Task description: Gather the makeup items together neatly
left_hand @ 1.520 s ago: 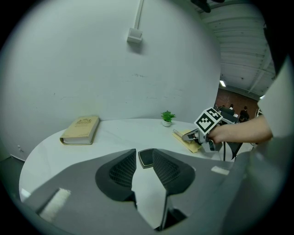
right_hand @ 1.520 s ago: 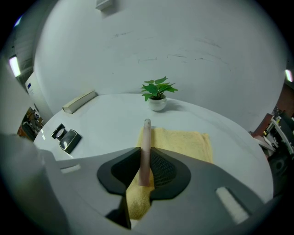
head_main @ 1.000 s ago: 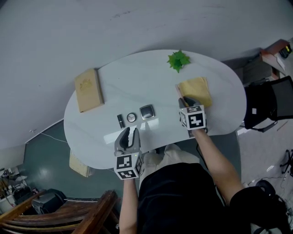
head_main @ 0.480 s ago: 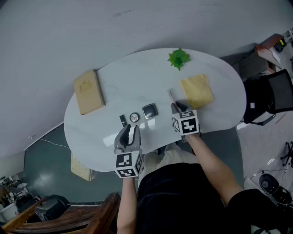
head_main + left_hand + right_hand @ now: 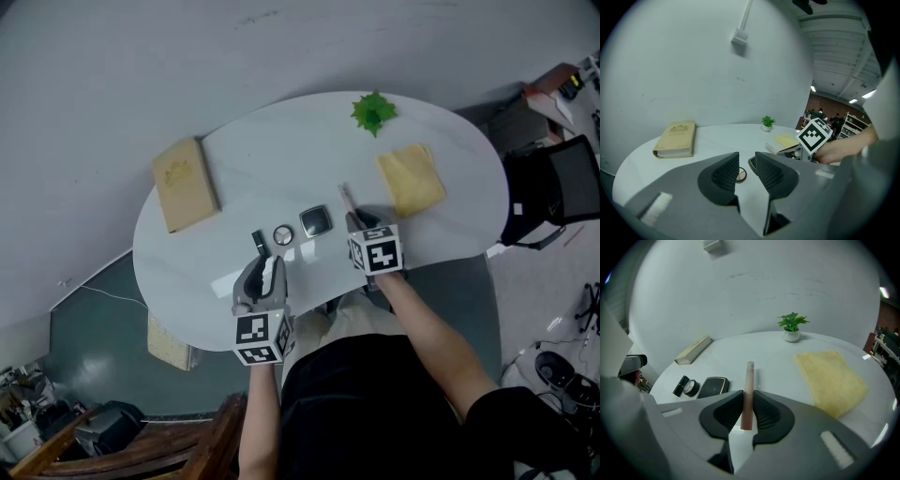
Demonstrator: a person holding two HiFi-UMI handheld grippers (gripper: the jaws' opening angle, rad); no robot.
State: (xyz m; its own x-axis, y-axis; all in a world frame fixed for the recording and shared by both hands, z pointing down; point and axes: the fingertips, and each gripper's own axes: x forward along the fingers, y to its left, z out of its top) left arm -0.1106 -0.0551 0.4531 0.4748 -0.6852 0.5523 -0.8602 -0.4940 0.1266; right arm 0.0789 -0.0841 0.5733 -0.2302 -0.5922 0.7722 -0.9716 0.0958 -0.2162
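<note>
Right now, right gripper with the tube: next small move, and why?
Probably shift the right gripper left and lower the pink tube beside the square compact. Its jaws are clamped on the tube, and the lipstick, round compact and square compact lie in a row there.

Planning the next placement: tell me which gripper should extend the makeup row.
Right, most likely. The right gripper already clamps the pinkish tube, close to the square compact at the row's end. The left gripper is empty, jaws apart.
</note>
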